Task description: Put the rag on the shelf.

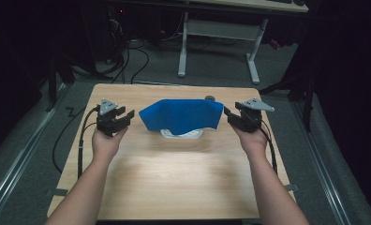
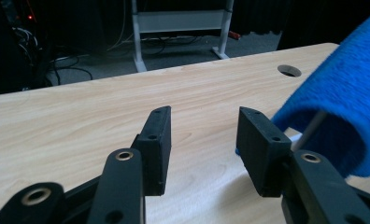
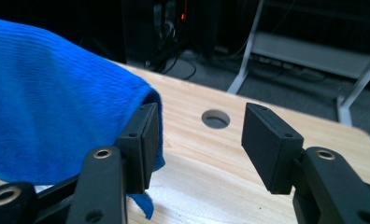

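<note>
Cloth (image 1: 181, 116): 1, blue, draped over 1 white object (image 1: 182, 133) at table (image 1: 174, 183) centre-back. 2 grippers. Left gripper (image 1: 126, 114) just left of cloth, jaws apart, nothing betw. them. Right gripper (image 1: 227, 112) at cloth's right edge, jaws apart, one touching fabric. Both forearms reach fwd.

Beyond your wooden table (image 1: 174, 187) stands a white-legged desk (image 1: 221, 33) on grey floor (image 1: 211, 70), with cables (image 1: 127, 61) in darkness.

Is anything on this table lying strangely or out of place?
Yes. The blue cloth is not flat: it is draped like a tent over a white object at the table's middle, hiding most of it. Both tongs, left and right, are open beside it.
</note>
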Available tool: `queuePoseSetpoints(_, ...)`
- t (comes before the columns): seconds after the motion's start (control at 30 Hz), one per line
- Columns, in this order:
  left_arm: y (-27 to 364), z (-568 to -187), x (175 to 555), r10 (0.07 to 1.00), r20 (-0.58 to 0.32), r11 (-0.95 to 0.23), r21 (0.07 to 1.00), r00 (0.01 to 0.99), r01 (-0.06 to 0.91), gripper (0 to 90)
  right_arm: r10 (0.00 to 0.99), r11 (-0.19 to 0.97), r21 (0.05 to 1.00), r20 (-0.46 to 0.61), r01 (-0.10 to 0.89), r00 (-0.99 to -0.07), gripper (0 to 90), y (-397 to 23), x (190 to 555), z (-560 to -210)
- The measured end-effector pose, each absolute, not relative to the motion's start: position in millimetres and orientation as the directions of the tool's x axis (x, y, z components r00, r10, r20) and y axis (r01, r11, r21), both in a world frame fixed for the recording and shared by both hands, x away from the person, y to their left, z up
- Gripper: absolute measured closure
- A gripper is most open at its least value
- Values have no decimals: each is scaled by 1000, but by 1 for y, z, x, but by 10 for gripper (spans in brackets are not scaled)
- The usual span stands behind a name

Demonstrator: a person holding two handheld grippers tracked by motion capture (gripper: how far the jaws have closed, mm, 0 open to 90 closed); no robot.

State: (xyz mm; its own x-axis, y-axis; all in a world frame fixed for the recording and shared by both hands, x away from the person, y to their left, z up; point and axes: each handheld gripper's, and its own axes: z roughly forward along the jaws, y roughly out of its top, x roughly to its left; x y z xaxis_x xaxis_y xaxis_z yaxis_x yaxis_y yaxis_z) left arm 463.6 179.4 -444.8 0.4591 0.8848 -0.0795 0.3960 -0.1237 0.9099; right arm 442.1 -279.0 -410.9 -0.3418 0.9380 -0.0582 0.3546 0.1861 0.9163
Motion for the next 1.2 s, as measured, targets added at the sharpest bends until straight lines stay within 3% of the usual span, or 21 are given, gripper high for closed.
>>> queuePoseSetpoints(0.23, 190, -447, 440, 884, -84, -122, 907, 459, 402, 559, 920, 244, 921, -122, 302, -372, 434, -271, 414, -406)
queuePoseSetpoints(0.53, 181, -456, 388, 843, -55, -181, 908, 536, 377, 542, 884, 317, 910, -182, 267, -430, 398, -257, 371, -407)
queuePoseSetpoints(0.8, 150, -474, 336, 784, -50, -241, 894, 618, 379, 498, 869, 308, 907, -145, 287, -473, 309, -242, 330, -428)
queuePoseSetpoints(0.97, 127, -486, 324, 751, -41, -293, 874, 659, 388, 483, 857, 322, 896, -139, 306, -495, 297, -230, 311, -449)
queuePoseSetpoints(1.2, 101, -511, 307, 714, -123, -277, 854, 689, 440, 476, 844, 313, 889, -99, 335, -527, 287, -214, 296, -477)
